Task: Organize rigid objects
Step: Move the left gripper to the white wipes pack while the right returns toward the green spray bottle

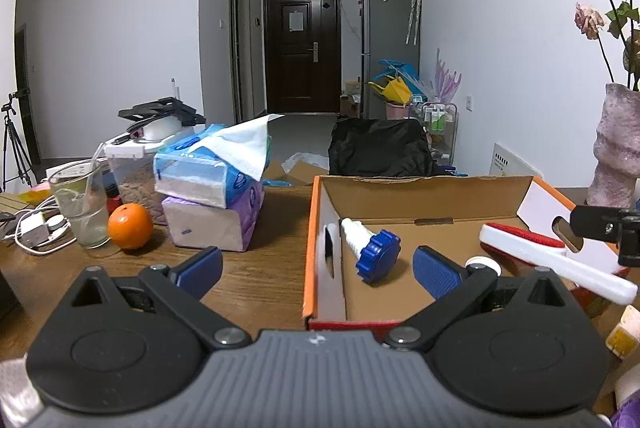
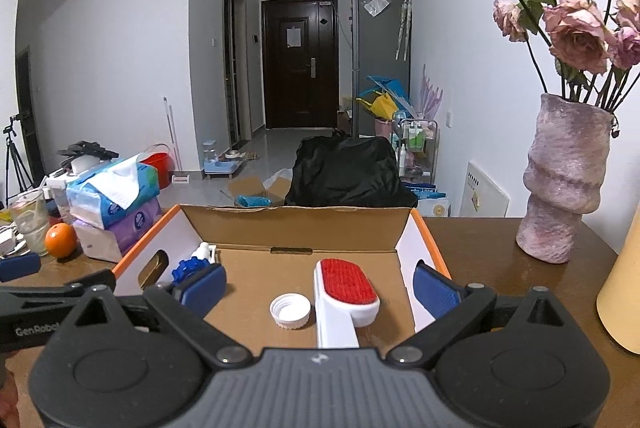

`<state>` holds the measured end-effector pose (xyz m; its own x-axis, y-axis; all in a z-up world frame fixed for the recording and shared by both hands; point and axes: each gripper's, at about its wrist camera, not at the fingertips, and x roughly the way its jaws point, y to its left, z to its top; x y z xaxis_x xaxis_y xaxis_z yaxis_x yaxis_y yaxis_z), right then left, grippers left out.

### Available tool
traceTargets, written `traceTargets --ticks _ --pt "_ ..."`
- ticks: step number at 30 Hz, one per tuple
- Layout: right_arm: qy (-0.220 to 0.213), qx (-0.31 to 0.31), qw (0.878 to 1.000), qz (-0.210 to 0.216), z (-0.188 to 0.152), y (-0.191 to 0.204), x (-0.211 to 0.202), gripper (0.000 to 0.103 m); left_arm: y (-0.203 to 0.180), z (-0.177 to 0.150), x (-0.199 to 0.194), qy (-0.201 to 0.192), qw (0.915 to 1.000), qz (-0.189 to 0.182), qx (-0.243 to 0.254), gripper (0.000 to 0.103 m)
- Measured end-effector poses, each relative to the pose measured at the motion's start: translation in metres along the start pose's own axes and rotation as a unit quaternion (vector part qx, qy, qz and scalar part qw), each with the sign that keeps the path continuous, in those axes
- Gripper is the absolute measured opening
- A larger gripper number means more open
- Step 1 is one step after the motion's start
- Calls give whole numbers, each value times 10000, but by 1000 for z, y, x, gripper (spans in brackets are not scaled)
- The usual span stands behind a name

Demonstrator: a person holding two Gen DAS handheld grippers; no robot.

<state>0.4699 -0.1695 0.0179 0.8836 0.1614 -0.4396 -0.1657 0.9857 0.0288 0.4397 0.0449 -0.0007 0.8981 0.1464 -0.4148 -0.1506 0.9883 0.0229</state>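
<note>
Progress check: three rigid items already lie in the cardboard box [image 2: 296,224], so I judge the sorting well under way, possibly near its end.

Box contents:
- white part with blue knob [image 1: 372,248], lying on its side against the left wall, near the handle cut-out.
- white bottle cap [image 2: 290,310], open side up, on the box floor toward the near edge.
- lint brush [image 2: 346,292] with a red pad, just beside the cap on its right; the handle points back toward me.

My left gripper [image 1: 320,268] is spread wide and holds nothing; it straddles the box's left wall, one pad over the bench [image 1: 260,276], the other inside. My right gripper [image 2: 320,286] is likewise released and empty, hovering over the brush and cap.

Left on the bench: orange [image 1: 130,226], glass [image 1: 80,204], tissue packs [image 1: 212,196], vase [image 2: 560,180]. Whether any of these belongs in the box I cannot tell.
</note>
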Motion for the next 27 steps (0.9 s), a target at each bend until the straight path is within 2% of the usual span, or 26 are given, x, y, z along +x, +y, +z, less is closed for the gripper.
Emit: traceTargets --ticks 20,27 --pt "-46 -99 9999 -53 -41 -3 -53 100 30 -33 -59 -17 9994 338 -1 103" --pt "-122 -73 9997 -203 -60 -2 -75 100 46 -47 -82 -34 9988 490 -40 103"
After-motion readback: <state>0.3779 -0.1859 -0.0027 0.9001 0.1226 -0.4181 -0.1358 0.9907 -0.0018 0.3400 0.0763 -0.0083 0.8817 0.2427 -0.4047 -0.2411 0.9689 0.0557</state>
